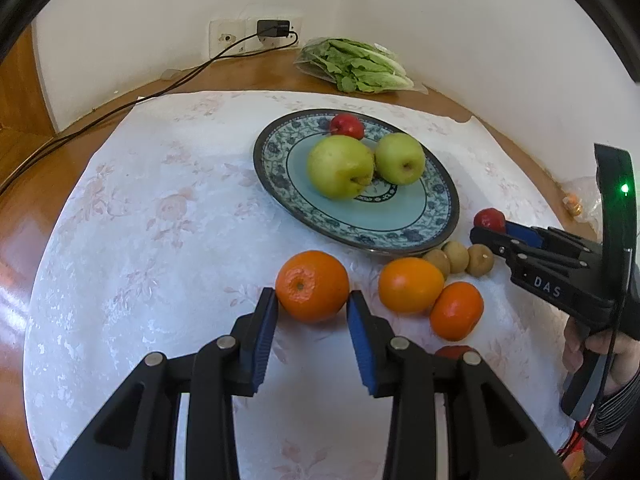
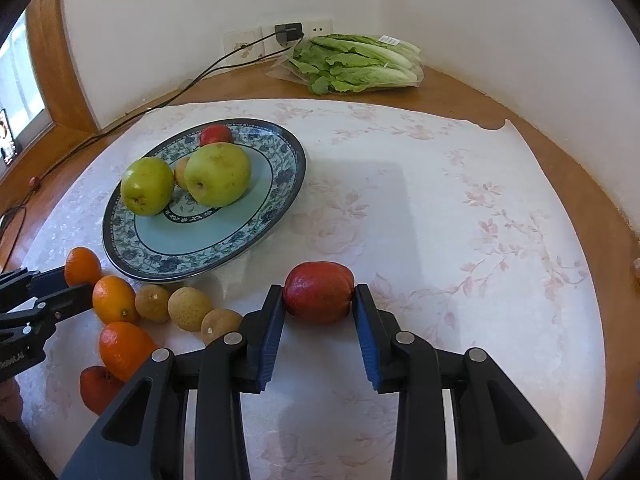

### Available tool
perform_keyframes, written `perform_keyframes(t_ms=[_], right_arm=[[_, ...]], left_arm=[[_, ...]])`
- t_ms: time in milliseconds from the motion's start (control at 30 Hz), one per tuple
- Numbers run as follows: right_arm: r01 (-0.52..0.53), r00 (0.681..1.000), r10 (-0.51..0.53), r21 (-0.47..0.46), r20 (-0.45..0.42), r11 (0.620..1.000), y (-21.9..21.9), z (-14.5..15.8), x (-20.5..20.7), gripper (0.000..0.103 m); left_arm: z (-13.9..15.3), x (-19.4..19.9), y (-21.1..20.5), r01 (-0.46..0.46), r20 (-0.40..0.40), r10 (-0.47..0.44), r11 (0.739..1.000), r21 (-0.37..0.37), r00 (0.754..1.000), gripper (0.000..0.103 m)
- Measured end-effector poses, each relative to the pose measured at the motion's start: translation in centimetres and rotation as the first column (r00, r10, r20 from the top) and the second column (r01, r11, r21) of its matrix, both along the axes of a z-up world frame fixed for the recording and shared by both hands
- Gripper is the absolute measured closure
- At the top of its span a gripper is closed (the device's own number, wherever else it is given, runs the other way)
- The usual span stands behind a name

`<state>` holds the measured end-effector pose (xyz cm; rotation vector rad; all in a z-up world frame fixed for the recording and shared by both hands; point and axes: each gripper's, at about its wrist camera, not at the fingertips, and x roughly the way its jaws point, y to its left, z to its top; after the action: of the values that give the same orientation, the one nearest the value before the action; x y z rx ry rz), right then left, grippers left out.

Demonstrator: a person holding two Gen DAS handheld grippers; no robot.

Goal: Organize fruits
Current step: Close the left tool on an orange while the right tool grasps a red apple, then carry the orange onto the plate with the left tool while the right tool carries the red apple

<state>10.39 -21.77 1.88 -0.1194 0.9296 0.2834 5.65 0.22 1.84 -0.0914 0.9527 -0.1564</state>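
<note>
White-clothed desk (image 2: 440, 208): blue-patterned porcelain plate (image 2: 276, 196) holds four fruits; beside it, left tool (image 1: 312, 304) pinches a round orange (image 1: 312, 286), right tool (image 2: 319, 308) a red fruit (image 2: 319, 298); six wait.

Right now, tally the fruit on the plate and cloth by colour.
Green fruit: 2
Red fruit: 3
Orange fruit: 3
Brown fruit: 4, one half hidden between the green ones
Total: 12
</note>
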Motion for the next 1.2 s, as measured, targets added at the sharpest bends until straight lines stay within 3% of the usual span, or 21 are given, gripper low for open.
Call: perform_keyframes(t_ms=[567,767,1200], right_arm=[[0.054,0.998,-0.055,-0.026,-0.04,0.998,0.7,0.2,0.7,0.067],[0.057,0.997,-0.057,-0.006,-0.048,0.998,0.4,0.3,0.6,0.068],[0.003,1.0,-0.002,0.066,-0.008,0.998,-0.1,2.0,-1.0,0.068]], left_arm=[[0.0,-0.3,-0.1,0.034,0.014,-0.034,0.999,-0.005,0.999,0.066],[0.3,-0.6,-0.5,0.07,0.004,-0.07,0.996,-0.059,0.998,0.066],[2.9,-1.4,-1.6,0.08,0.046,-0.078,0.996,-0.032,0.996,0.066]])
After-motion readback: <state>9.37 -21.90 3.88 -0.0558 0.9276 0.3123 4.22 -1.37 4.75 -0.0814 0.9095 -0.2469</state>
